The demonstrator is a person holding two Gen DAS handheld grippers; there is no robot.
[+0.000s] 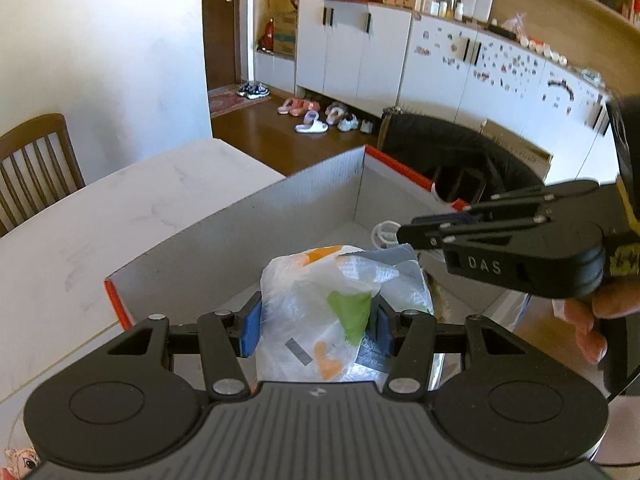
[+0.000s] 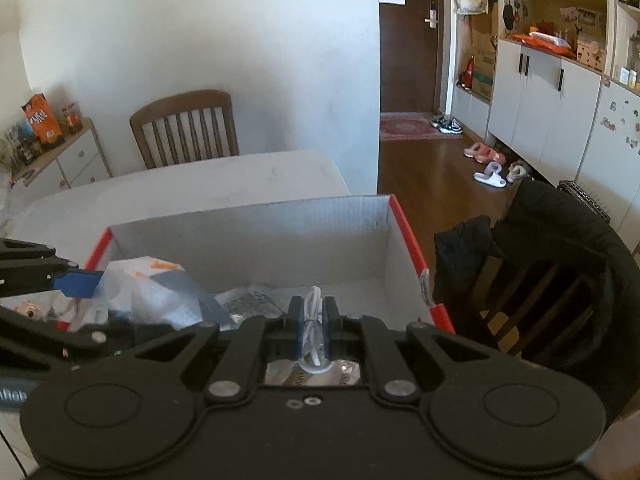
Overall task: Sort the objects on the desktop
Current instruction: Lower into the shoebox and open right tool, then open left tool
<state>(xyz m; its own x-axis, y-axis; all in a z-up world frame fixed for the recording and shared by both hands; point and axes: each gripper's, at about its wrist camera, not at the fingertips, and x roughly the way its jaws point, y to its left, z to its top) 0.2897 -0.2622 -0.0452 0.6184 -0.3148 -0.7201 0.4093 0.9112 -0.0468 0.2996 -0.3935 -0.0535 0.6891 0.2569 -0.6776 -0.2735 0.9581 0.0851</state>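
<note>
Left wrist: left tool [image 1: 316,320] pinching plastic bag [image 1: 340,308]; right tool [image 2: 313,320] clamped on white cable [image 2: 313,308]

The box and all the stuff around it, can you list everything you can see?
cardboard box: one, grey inside with red edges, on the table
table: one, white, under the box
plastic packet: one, clear with orange and green, over the box
white cable: one, coiled, over the box
wooden chair: one, brown, behind the table
black jacket: one, draped on another chair
left tongs: black, blue pads, squeezing the packet
right tongs: black, pinching the cable
</note>
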